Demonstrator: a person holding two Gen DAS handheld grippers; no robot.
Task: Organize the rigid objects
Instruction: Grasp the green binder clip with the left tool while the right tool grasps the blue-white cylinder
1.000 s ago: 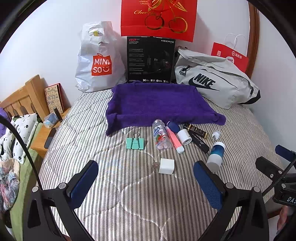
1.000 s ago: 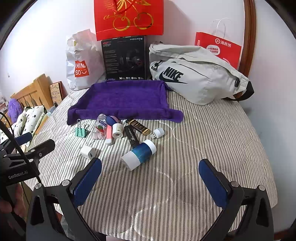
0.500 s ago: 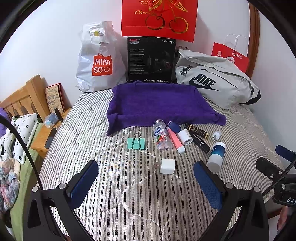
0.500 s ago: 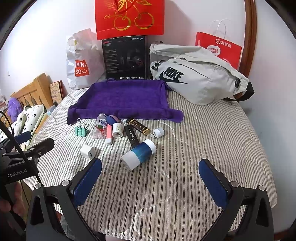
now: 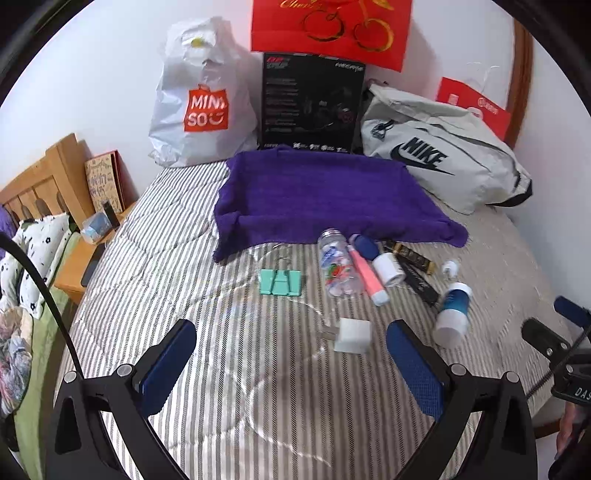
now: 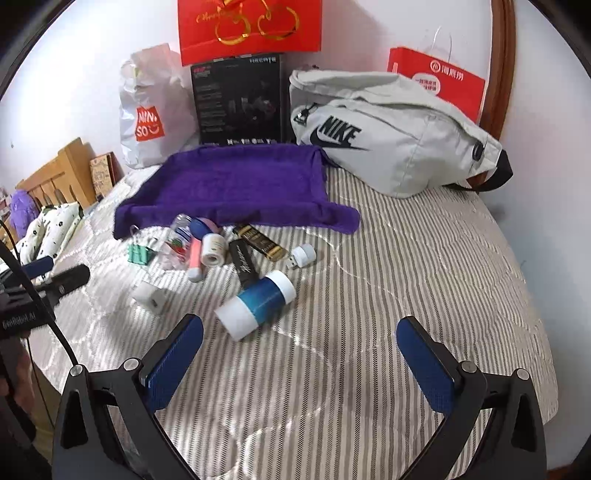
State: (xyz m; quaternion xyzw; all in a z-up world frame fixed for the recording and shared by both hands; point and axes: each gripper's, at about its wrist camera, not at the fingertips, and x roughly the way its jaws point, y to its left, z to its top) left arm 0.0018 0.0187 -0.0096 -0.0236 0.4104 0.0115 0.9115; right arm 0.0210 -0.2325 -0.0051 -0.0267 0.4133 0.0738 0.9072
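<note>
1. Left hand-held gripper (image 5: 291,343): fingers spread wide, holding nothing, low over the striped bed (image 5: 295,398).
2. Right hand-held gripper (image 6: 299,343): fingers spread wide, holding nothing, over the same bed.
3. White charger (image 5: 352,336): on the bed, just ahead of the left hand-held gripper, nearer its right finger, not touched.
4. Blue-and-white bottle (image 6: 256,302): on its side, just ahead of the right hand-held gripper's left finger, apart from it.
5. Green binder clips (image 5: 281,281): flat on the bed, left of the cluster below.
6. Cluster beyond the charger, left to right: clear bottle (image 5: 338,267), pink tube (image 5: 367,275), blue-and-white tube (image 5: 376,254), two black sticks (image 5: 419,282), lying close together.
7. Small white USB plug (image 6: 303,255): right of the black sticks, apart from them.
8. Purple towel (image 5: 325,195): spread flat behind the cluster, bare.
9. Far edge against the wall: white shopping bag (image 5: 201,99), black box (image 5: 312,103), grey sling bag (image 5: 443,162), red paper bags (image 5: 330,29).
</note>
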